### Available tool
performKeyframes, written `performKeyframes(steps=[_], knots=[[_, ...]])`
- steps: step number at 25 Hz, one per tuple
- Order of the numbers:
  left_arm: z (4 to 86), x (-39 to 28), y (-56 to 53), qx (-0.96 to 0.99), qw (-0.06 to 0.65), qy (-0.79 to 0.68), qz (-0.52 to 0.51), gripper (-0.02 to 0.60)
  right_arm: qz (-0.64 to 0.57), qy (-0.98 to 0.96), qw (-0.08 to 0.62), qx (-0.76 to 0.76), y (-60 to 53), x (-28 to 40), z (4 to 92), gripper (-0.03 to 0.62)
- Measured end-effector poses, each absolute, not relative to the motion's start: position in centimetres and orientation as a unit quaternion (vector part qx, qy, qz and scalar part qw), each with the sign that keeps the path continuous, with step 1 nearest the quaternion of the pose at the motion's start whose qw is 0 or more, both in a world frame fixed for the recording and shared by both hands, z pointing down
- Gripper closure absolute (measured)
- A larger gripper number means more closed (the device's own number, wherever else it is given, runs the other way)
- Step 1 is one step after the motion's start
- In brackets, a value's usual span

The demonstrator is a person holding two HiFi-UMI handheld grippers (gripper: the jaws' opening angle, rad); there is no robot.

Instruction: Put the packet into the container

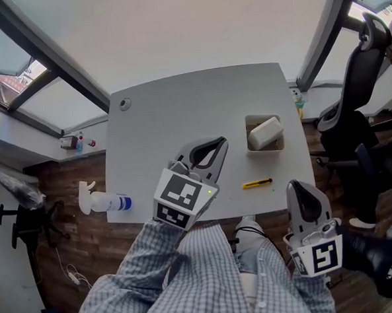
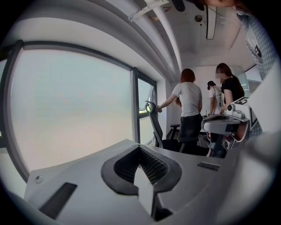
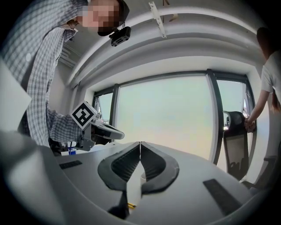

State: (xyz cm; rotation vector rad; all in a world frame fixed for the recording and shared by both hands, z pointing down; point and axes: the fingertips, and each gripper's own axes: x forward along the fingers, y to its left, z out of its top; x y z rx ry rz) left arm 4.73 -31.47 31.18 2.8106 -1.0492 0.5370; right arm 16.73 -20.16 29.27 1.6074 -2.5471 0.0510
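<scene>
A white packet (image 1: 264, 132) lies inside the small beige container (image 1: 249, 122) at the right of the grey table (image 1: 160, 115). My left gripper (image 1: 220, 144) hovers over the table's front middle, left of the container, shut with nothing between its jaws. In its own view the left gripper (image 2: 139, 147) points up at a window. My right gripper (image 1: 297, 185) is shut and empty at the table's front right corner, nearer me than the container. The right gripper (image 3: 140, 143) also shows its jaws pressed together.
A yellow utility knife (image 1: 257, 182) lies on the table between the two grippers, in front of the container. A spray bottle (image 1: 103, 203) lies on the wooden floor to the left. A black office chair (image 1: 357, 90) stands to the right. Several people (image 2: 189, 105) stand beyond the table.
</scene>
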Motion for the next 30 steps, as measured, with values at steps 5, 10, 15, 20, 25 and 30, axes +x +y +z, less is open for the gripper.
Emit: performKeyframes(steps=[5, 10, 15, 20, 25, 30], knots=[[30.6, 1.8, -29.1, 0.912, 0.047, -0.374, 0.165, 0.574, 0.001, -0.855, 0.064, 0.515, -20.4, 15.0, 28.5, 0.579], [30.5, -1.1, -27.9, 0.896, 0.063, -0.418, 0.139, 0.574, -0.014, -0.863, 0.066, 0.5, -20.6, 13.9, 28.2, 0.579], [30.6, -3.0, -26.6, 0.885, 0.068, -0.441, 0.13, 0.574, -0.019, -0.869, 0.073, 0.49, -20.3, 13.3, 28.3, 0.579], [30.7, -3.7, -25.1, 0.885, 0.071, -0.442, 0.13, 0.574, -0.023, -0.869, 0.074, 0.489, -20.3, 13.4, 28.2, 0.579], [30.9, -4.3, -24.5, 0.883, 0.076, -0.444, 0.134, 0.574, -0.024, -0.872, 0.075, 0.483, -20.4, 12.7, 28.4, 0.58], [31.0, -4.3, -24.4, 0.887, 0.077, -0.433, 0.138, 0.574, -0.023, -0.875, 0.073, 0.478, -20.3, 12.1, 28.6, 0.58]])
